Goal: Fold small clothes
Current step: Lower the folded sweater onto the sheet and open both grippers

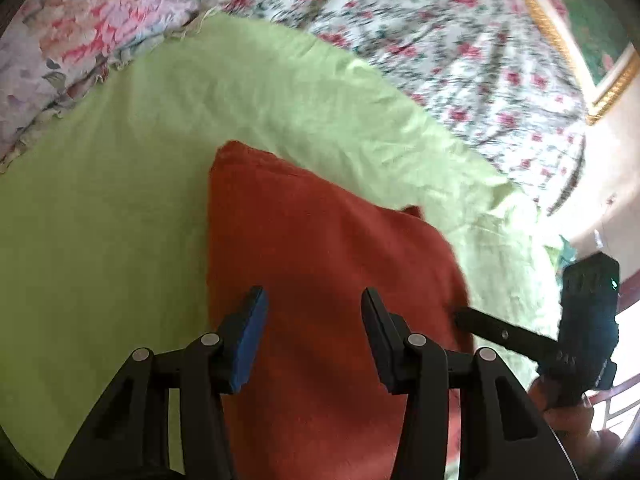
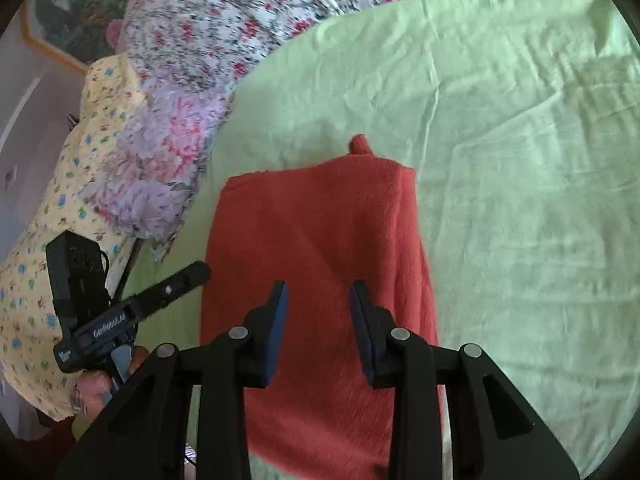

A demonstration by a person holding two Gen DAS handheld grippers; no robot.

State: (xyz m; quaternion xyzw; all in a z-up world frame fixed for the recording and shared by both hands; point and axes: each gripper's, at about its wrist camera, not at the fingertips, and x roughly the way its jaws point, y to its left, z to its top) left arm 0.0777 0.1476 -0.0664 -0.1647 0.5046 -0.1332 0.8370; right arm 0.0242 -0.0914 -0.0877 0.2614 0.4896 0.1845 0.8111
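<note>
A rust-red fuzzy cloth (image 1: pixel 320 256) lies folded into a rough rectangle on a light green sheet (image 1: pixel 100 200). It also shows in the right wrist view (image 2: pixel 316 232), with a small tab of cloth sticking out at its far edge. My left gripper (image 1: pixel 314 304) is open and empty, just above the cloth's near part. My right gripper (image 2: pixel 318 300) is open and empty over the same cloth. The right gripper shows at the cloth's right edge in the left wrist view (image 1: pixel 500 332). The left gripper shows at the cloth's left edge in the right wrist view (image 2: pixel 160 292).
A floral bedspread (image 1: pixel 440 40) lies beyond the green sheet (image 2: pixel 520 160). A pink and lilac flowered pillow (image 2: pixel 160 148) and a yellow patterned cloth (image 2: pixel 52 216) lie to the left. A gold-framed picture (image 1: pixel 580 40) hangs on the wall.
</note>
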